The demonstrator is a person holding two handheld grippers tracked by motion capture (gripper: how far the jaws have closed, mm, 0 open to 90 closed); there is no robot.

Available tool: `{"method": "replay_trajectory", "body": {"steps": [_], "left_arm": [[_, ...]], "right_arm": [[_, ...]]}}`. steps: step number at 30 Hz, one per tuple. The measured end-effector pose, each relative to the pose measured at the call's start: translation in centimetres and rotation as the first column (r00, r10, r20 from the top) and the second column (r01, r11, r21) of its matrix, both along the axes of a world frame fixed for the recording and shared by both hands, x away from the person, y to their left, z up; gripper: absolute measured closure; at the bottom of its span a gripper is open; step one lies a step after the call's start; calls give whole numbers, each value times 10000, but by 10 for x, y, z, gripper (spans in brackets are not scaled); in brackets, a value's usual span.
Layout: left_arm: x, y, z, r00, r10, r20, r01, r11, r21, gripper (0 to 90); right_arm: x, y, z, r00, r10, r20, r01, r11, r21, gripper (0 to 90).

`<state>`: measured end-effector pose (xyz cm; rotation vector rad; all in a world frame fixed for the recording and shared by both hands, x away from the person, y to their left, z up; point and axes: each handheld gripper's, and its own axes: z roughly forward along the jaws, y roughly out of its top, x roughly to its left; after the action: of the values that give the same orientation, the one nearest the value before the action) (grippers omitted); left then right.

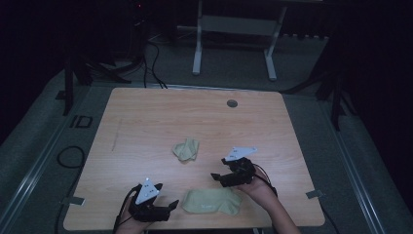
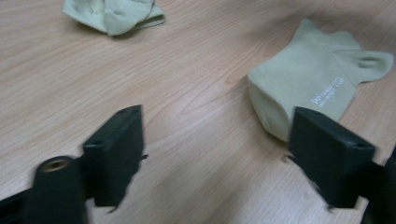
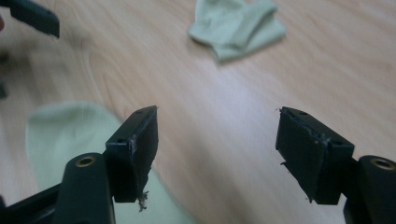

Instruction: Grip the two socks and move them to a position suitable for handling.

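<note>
Clearly both tools stand wide open with nothing between their jaws. Left tool [image 1: 171, 204] sits low at the counter's near edge, its jaws just beside the flat green sock [image 1: 212, 201] without touching it. Right tool [image 1: 217, 177] hovers just above that sock's far side, jaws empty over bare wood. A second, crumpled sock [image 1: 186, 149] lies apart, farther in on the counter [image 1: 146, 122].
</note>
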<state>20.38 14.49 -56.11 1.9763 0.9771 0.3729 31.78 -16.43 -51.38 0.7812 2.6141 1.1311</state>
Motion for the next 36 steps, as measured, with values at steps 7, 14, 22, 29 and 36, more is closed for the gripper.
{"method": "replay_trajectory", "body": {"steps": [7, 14, 22, 29, 36], "left_arm": [[-3, 11, -1, 9994, 330, 100, -330, 9994, 66, 106], [-2, 23, -3, 9956, 935, 31, -934, 9956, -85, 24], [-4, 22, -5, 9943, 1069, 48, -1069, 9943, 10, 24], [-6, 20, -7, 9933, 1154, 16, -1154, 9933, 47, 25], [-7, 20, -6, 9930, 1185, 38, -1185, 9930, 12, 25]], "right_arm": [[24, 41, 10, 9998, 91, 153, -89, 9999, -146, 331], [52, 80, 8, 9995, -315, 54, 317, 9985, -440, 364], [83, 113, -14, 9871, -1580, -260, 1558, 9852, -716, 362], [97, 137, -37, 9793, -2015, -209, 1959, 9684, -1546, 321], [96, 140, -41, 9873, -1542, -388, 1480, 9803, -1311, 464]]}}
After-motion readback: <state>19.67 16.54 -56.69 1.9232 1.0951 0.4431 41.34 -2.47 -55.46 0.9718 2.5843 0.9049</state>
